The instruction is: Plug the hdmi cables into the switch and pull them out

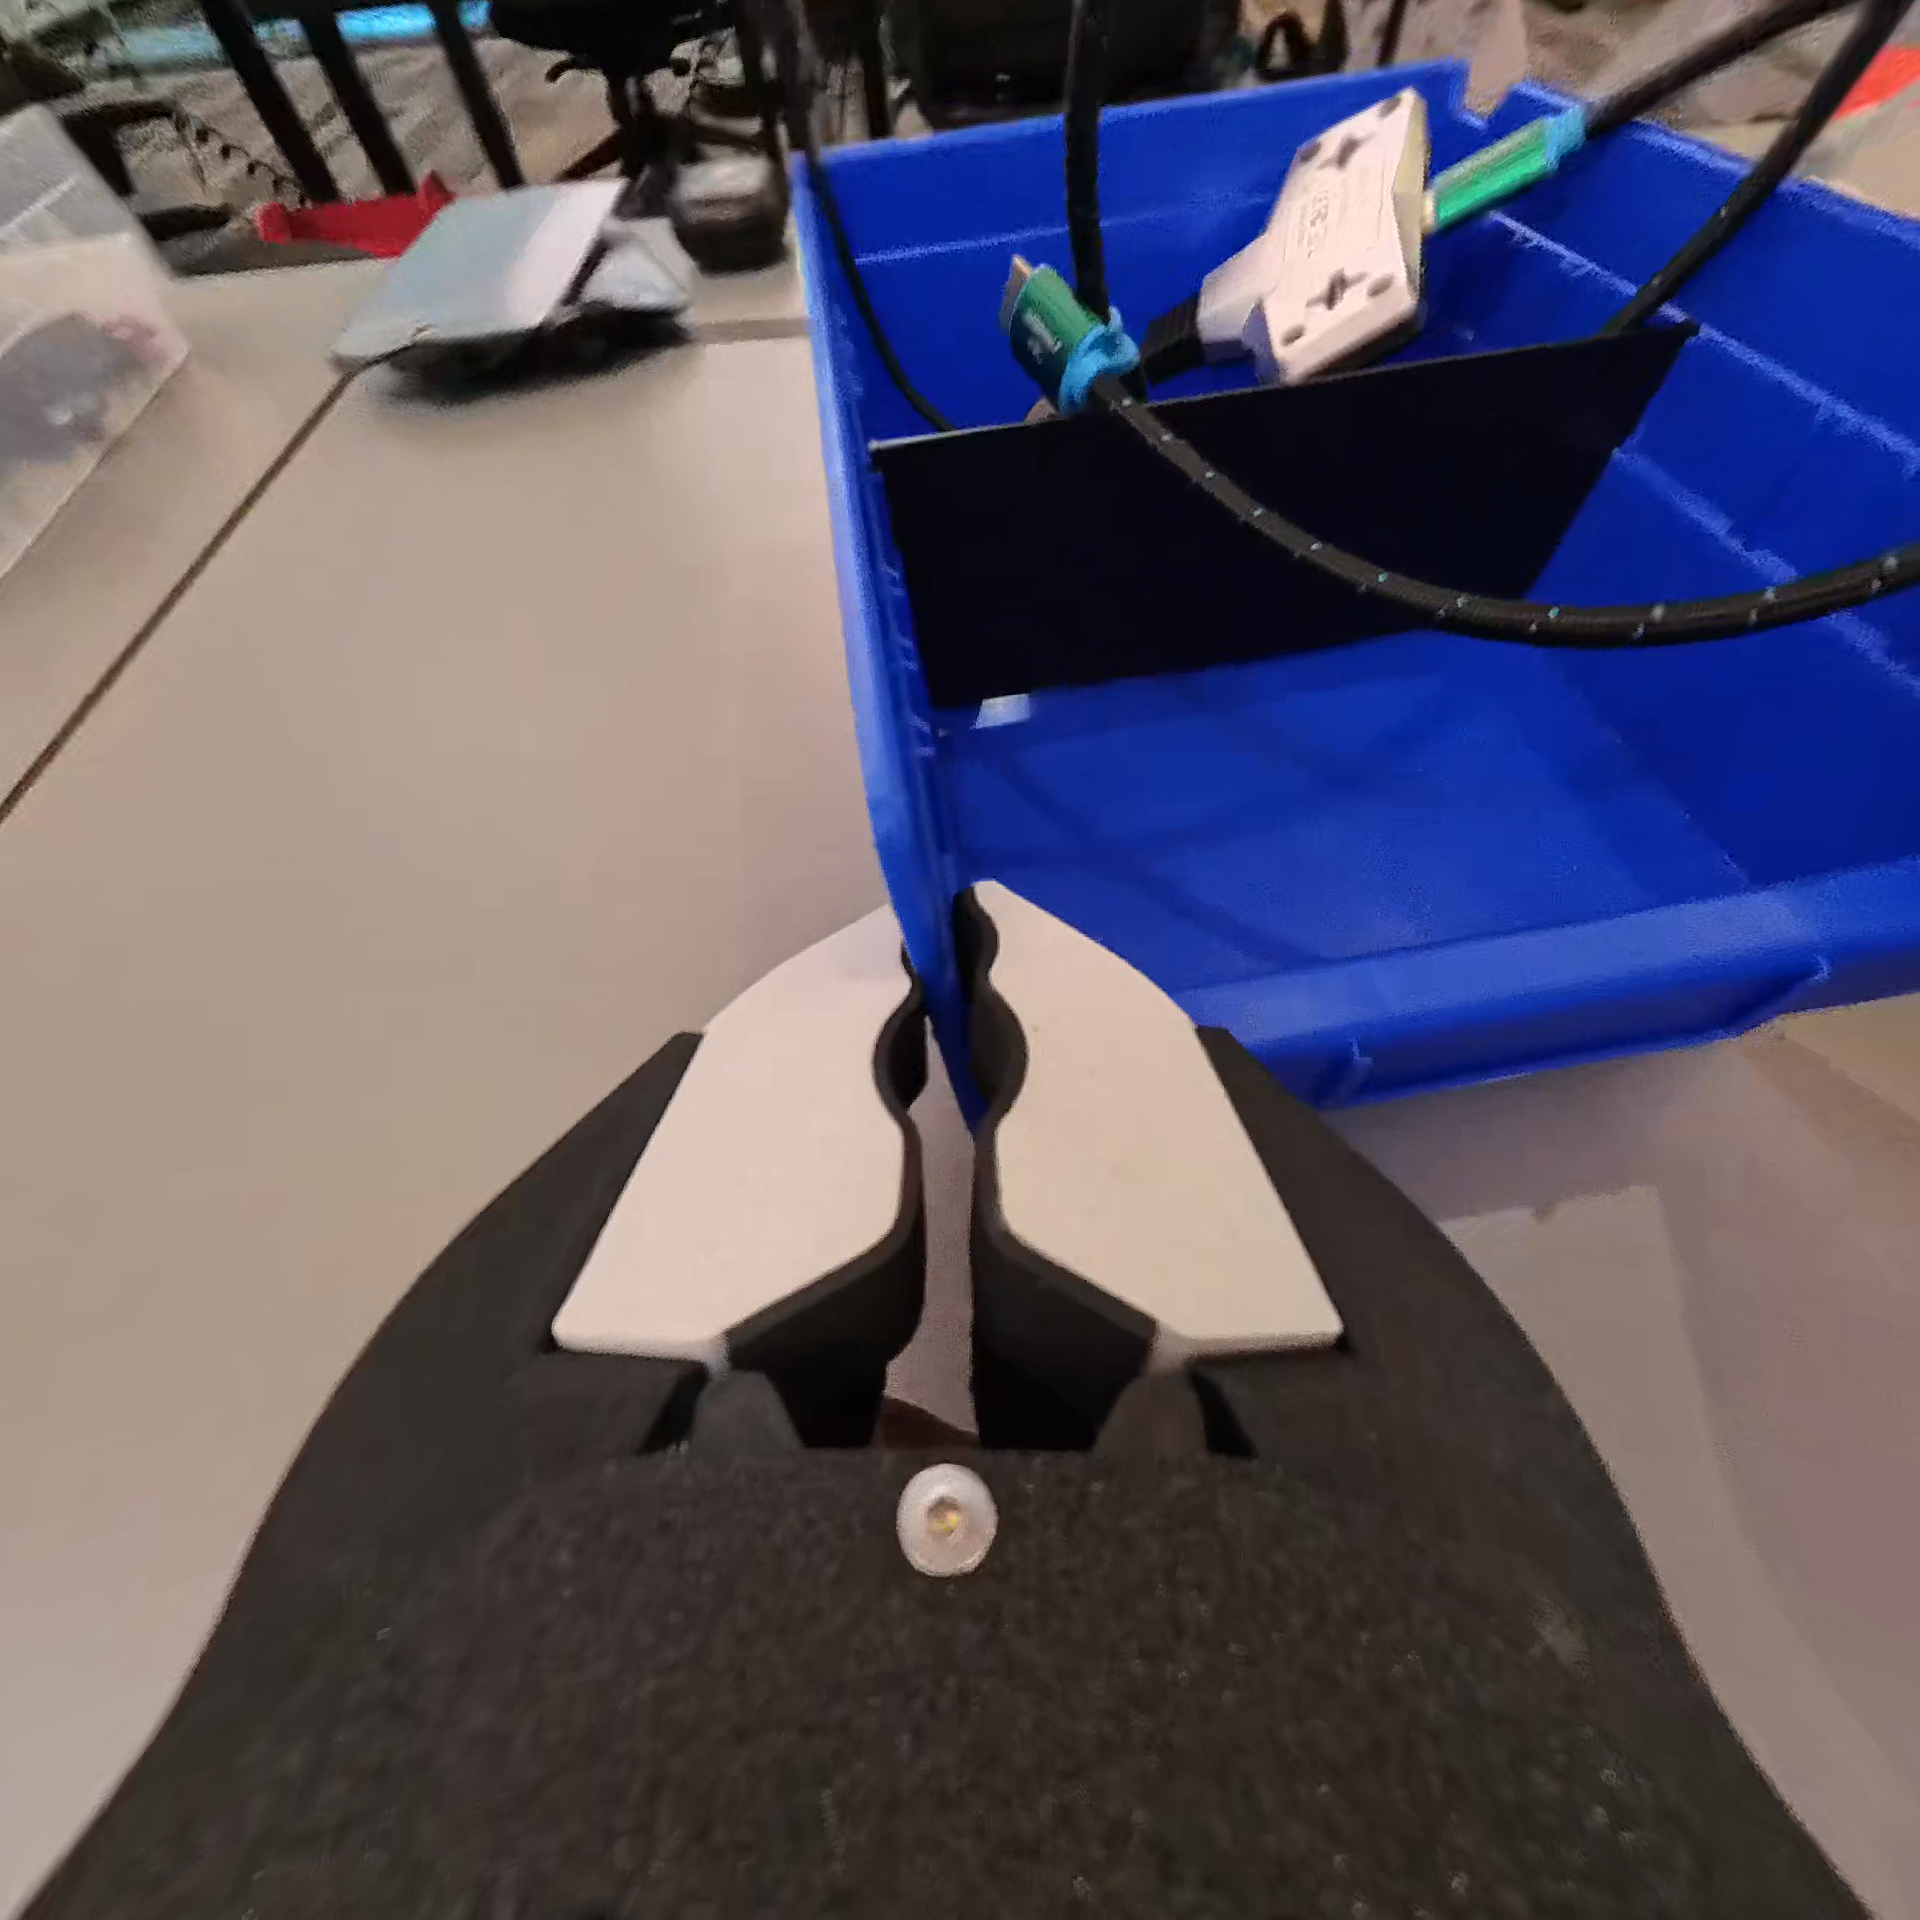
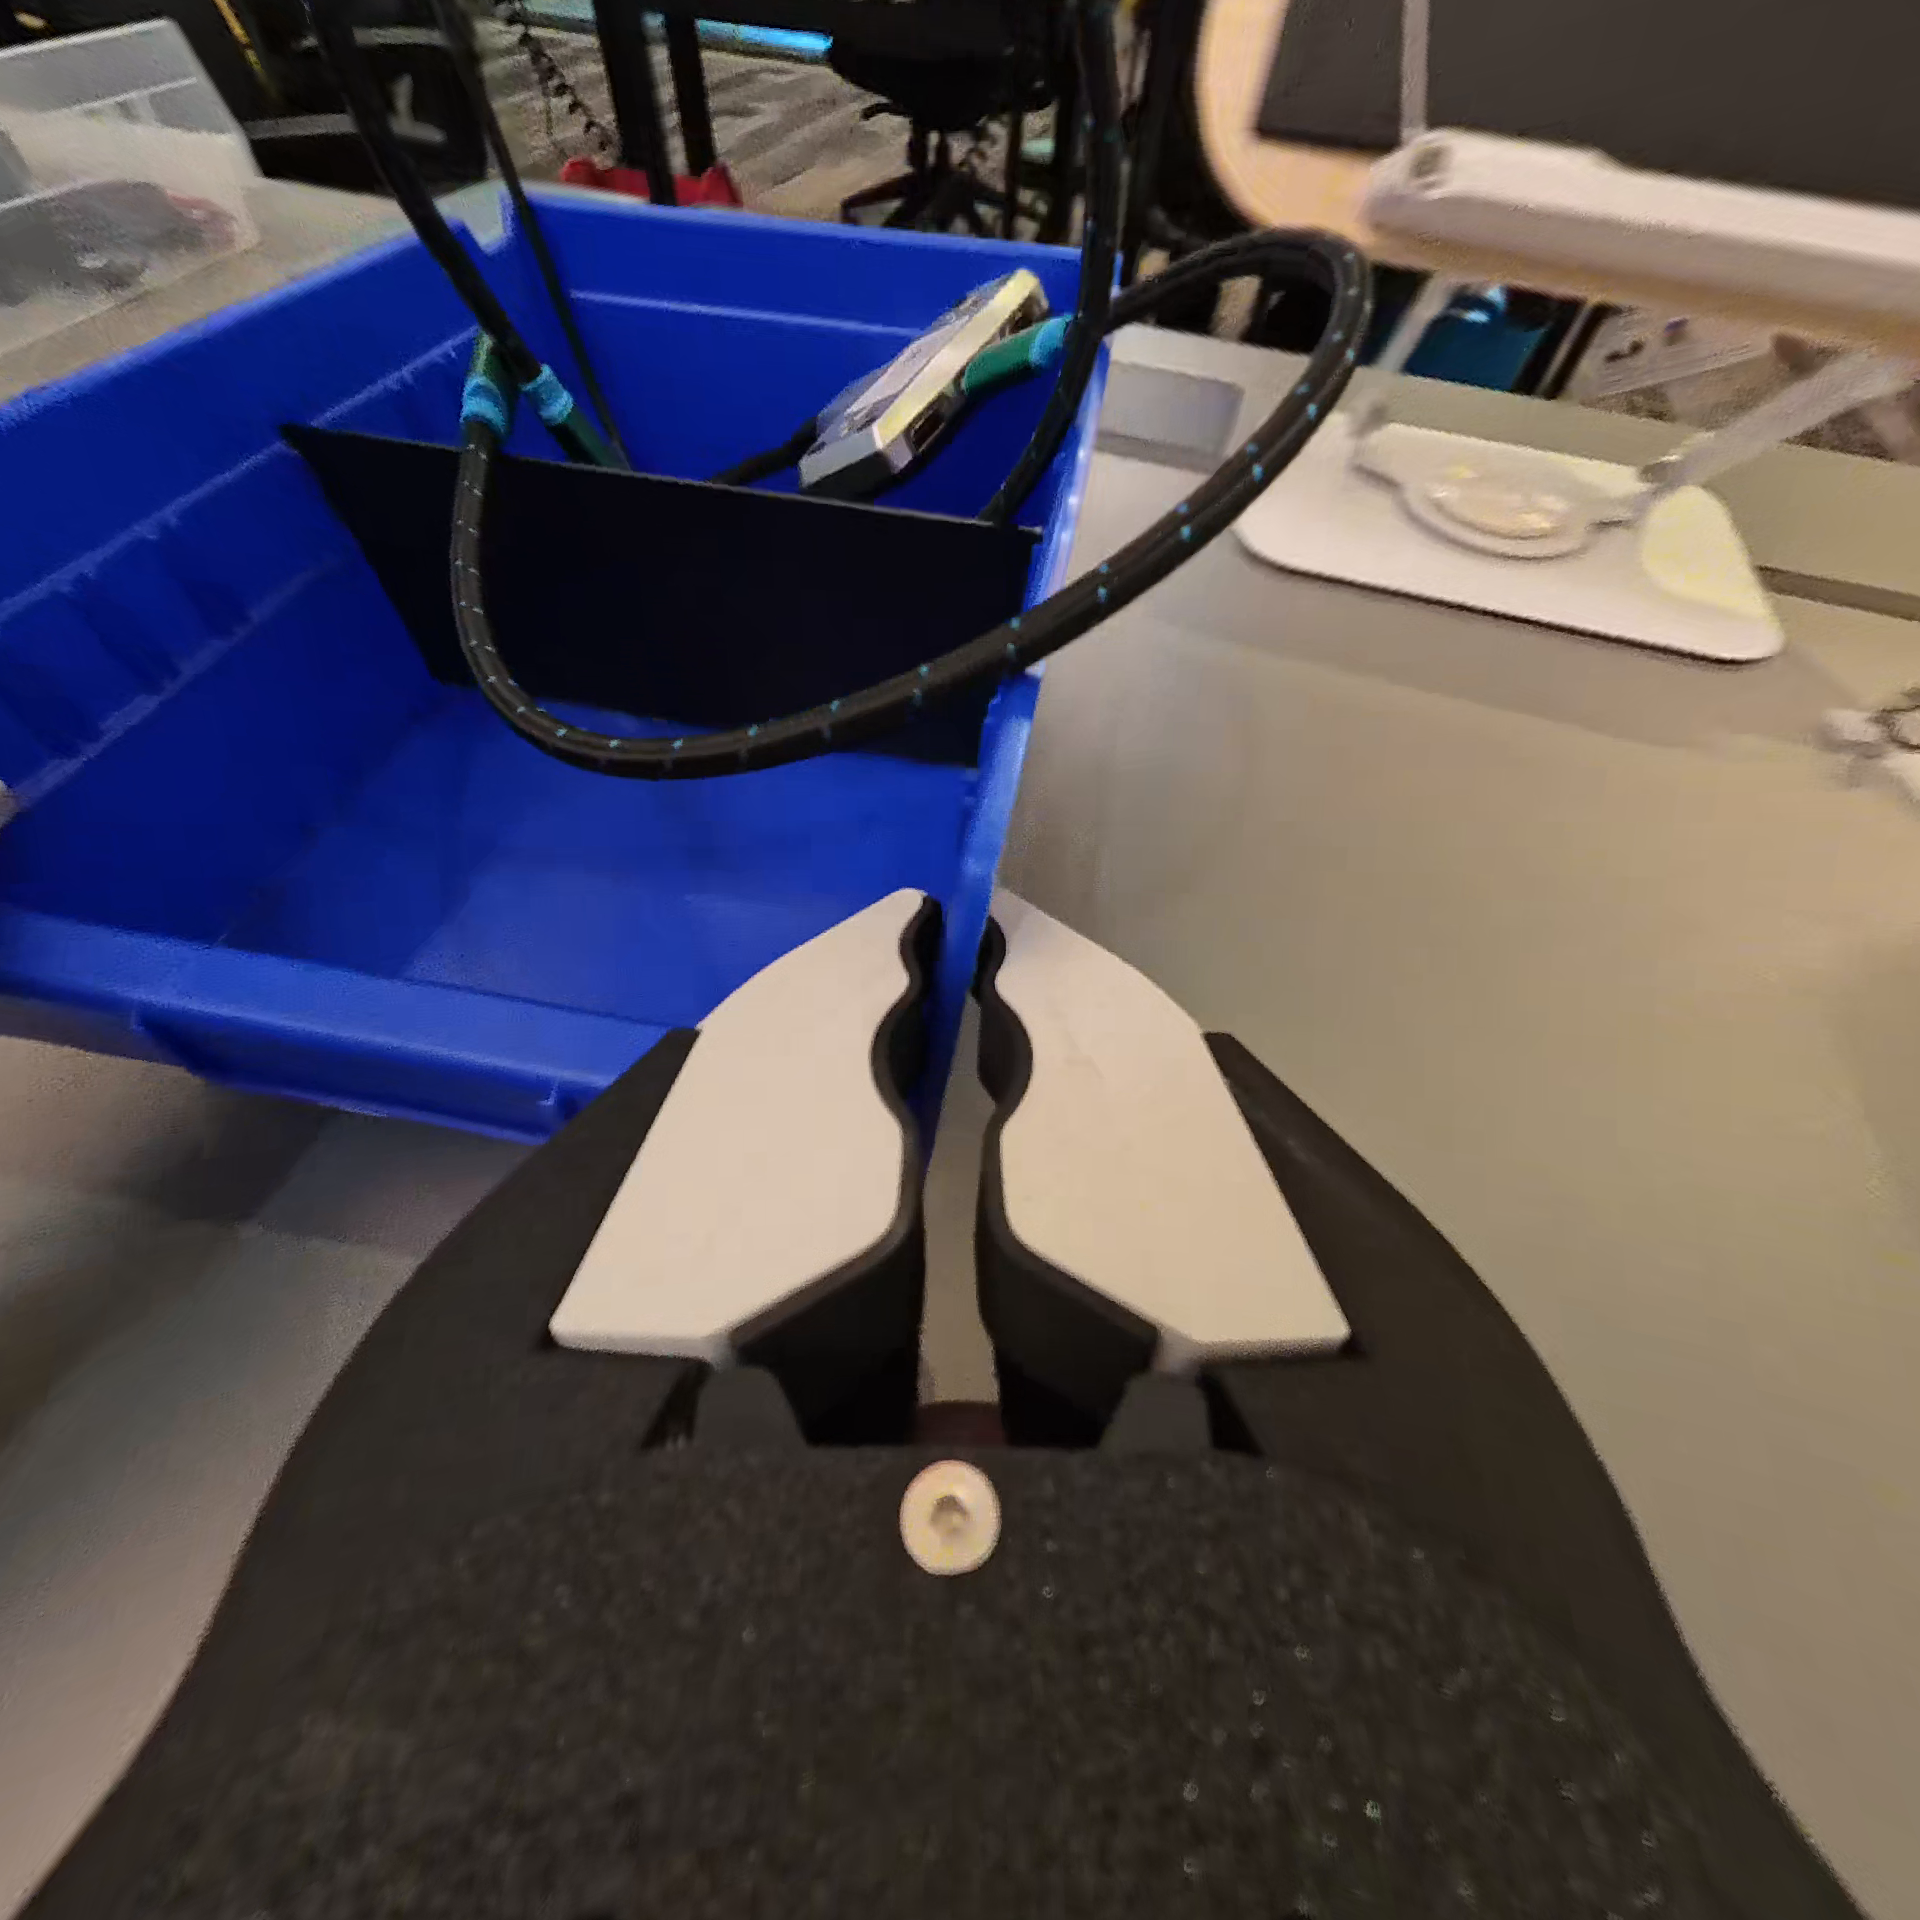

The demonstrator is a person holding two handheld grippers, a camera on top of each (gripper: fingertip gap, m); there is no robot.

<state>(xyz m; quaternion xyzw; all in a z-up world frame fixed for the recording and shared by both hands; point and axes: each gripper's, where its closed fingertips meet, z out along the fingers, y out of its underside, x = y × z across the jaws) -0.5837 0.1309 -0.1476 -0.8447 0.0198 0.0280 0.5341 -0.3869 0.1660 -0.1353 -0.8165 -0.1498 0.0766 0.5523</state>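
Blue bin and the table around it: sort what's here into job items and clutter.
For the job:
- switch in the blue bin's far compartment
- braided cables, green-ended plugs
- left claw and right claw, each clamped on a bin side wall

Lying about:
- clear plastic box
- grey pouch
- white stand

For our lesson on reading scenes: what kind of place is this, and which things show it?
Probably an office or lab workspace: pale desks pushed together, an office chair base on carpet behind, and a blue parts bin holding cables.
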